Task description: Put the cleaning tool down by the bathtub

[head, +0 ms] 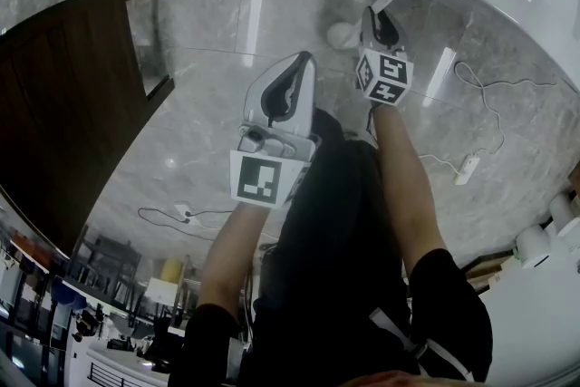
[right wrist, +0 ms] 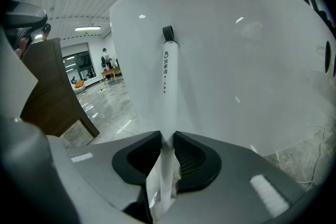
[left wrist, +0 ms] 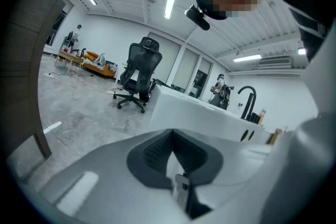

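Item — cleaning tool [right wrist: 169,81]: slim white handle with a black end cap, running up the centre of the frame against the white bathtub [right wrist: 252,60] wall. The right claw [right wrist: 168,140] grips its lower handle. The left claw [left wrist: 172,136], lower centre of its own view, is closed on nothing. We judge the tool light, stiff and smooth — likely to slide on glossy surfaces. We would hold it mid-handle, pads square across the shaft.

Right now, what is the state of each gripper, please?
Left gripper: closed, empty.
Right gripper: closed on the tool.
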